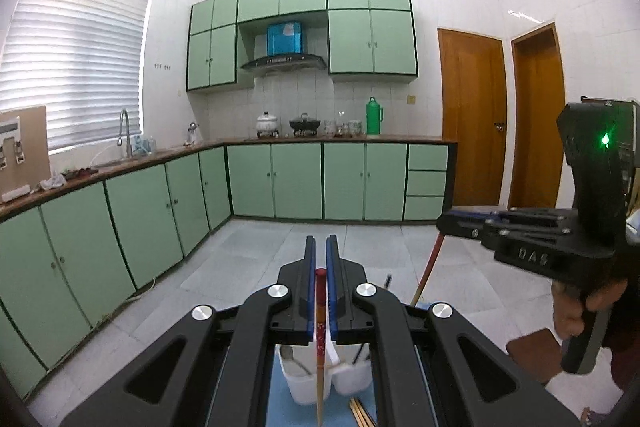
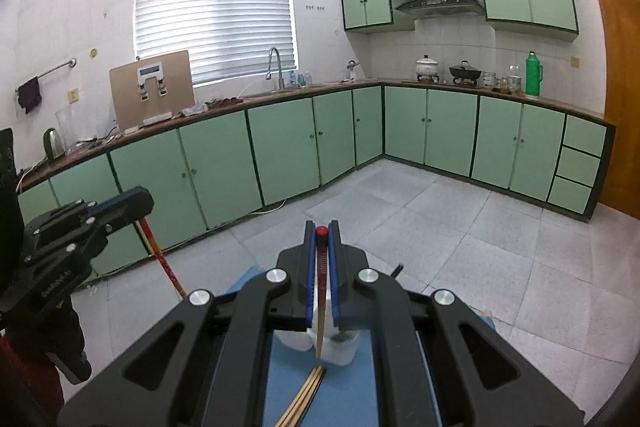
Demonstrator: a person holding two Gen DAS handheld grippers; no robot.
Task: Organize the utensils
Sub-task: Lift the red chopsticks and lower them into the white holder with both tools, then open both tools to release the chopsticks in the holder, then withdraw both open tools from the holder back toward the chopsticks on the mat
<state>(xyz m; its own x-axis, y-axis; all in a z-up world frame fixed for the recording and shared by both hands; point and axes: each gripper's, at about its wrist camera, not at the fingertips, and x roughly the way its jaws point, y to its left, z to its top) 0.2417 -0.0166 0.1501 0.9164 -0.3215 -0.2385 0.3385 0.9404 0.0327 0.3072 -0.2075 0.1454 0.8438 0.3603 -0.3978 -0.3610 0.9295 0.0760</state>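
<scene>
Left hand-held gripper point(image 1: 320, 247): blue pads clamped on a red-topped wooden chopstick point(image 1: 320, 311).
Right hand-held gripper point(image 2: 321, 233): clamped on another red-topped wooden chopstick point(image 2: 321, 291).
Below: white plastic utensil holder point(image 1: 304, 383).

A red-topped wooden chopstick point(image 1: 320, 311) stands nearly upright, pinched between blue pads. A second like it point(image 2: 321, 287) is clamped the same way. Below, a white plastic two-compartment holder point(image 1: 308, 383) sits on a blue mat beside loose bamboo chopsticks point(image 2: 304, 397).
</scene>
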